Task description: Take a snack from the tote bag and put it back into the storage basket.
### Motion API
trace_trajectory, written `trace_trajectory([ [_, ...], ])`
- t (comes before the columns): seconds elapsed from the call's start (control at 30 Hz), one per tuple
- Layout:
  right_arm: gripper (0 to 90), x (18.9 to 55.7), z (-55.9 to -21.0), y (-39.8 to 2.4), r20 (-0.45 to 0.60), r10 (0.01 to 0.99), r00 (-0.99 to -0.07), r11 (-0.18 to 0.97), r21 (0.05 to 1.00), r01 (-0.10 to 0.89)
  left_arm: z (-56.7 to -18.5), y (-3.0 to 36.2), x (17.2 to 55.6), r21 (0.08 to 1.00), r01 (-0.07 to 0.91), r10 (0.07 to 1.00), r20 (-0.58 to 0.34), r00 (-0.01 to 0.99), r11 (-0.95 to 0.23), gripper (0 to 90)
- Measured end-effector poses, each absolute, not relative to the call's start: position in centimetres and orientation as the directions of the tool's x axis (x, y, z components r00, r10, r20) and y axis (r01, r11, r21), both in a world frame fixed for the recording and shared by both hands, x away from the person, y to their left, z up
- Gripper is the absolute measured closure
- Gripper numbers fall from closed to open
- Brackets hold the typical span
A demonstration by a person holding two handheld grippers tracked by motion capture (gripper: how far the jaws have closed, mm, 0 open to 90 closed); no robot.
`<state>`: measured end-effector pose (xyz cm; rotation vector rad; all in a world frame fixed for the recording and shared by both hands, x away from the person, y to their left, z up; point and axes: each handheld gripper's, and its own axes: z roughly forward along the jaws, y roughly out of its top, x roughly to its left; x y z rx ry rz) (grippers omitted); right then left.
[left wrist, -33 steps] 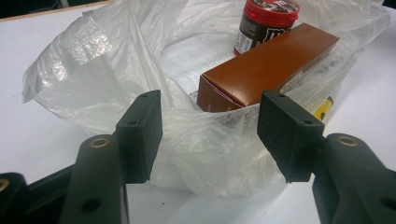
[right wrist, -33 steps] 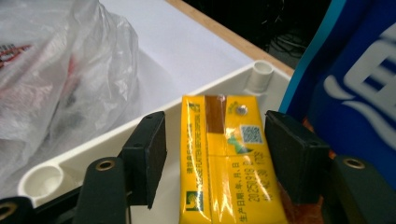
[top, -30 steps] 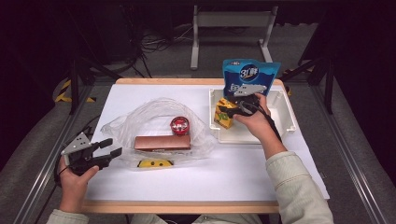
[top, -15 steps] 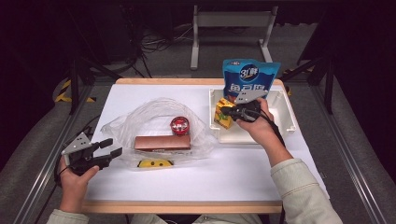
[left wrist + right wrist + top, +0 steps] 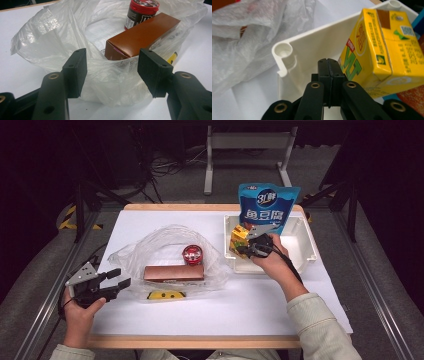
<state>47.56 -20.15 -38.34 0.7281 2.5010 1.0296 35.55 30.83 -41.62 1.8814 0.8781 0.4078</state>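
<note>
Right gripper (image 5: pixel 329 72) is resting clenched and empty beside the yellow drink carton (image 5: pixel 384 50) in the white bin (image 5: pixel 312 50).

The carton is leaning inside the bin's left end, just right of the pressed-together jaws, which have just been closing with nothing between them. The left gripper (image 5: pixel 112 72) is hovering with jaws released before the clear plastic bag (image 5: pixel 50 37), which is holding a brown box (image 5: pixel 142 35) and a red-lidded jar (image 5: pixel 142 10).
</note>
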Motion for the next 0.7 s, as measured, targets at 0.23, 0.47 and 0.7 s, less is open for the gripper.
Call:
trace_trajectory([
  [0.23,90.0,47.9,-38.9,-20.7,-0.110,0.611,-0.784,0.599,0.712,0.367,-41.6,30.8,35.6,0.881,0.396,0.725,-0.094,0.683,-0.259,41.6],
  [0.47,90.0,48.1,-39.3,-21.2,-0.110,0.650,-0.752,0.596,0.687,0.415,-41.6,30.8,35.6,0.881,0.395,0.724,-0.093,0.683,-0.259,41.7],
  [0.7,90.0,48.3,-39.5,-21.9,-0.107,0.676,-0.729,0.588,0.675,0.446,-41.6,30.8,35.5,0.880,0.398,0.725,-0.095,0.682,-0.259,41.7],
])
